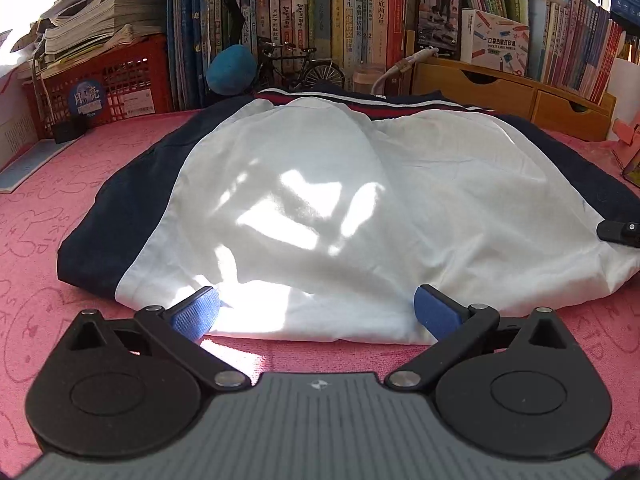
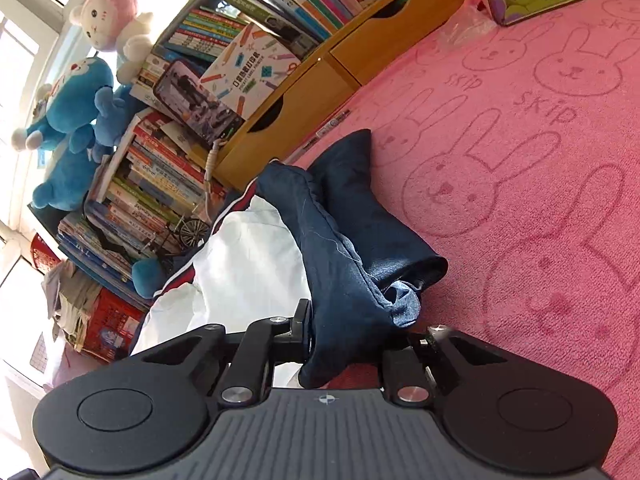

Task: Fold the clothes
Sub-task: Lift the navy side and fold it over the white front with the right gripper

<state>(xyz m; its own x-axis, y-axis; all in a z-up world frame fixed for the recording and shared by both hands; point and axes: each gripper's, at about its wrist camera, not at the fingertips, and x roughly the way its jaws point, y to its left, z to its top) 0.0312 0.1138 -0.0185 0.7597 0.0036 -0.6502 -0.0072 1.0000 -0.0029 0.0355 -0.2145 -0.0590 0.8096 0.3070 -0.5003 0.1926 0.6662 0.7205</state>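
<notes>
Left gripper (image 1: 316, 312) hangs wide open right at the near hem of the white-and-navy jacket (image 1: 320, 200); right gripper (image 2: 352, 344) is clamped on its navy sleeve (image 2: 344, 280).

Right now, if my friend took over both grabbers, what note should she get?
Left gripper: open, its blue pads at the near edge of the white and navy jacket, not gripping it.
Right gripper: shut on the jacket's navy sleeve, bunched between its fingers.
The jacket lies spread on the pink bunny-print cloth, in front of the row of books.
Done: sleeve grabbed.
Left: probably bring that sleeve over the white body, do the other side, then fold the jacket up.
</notes>
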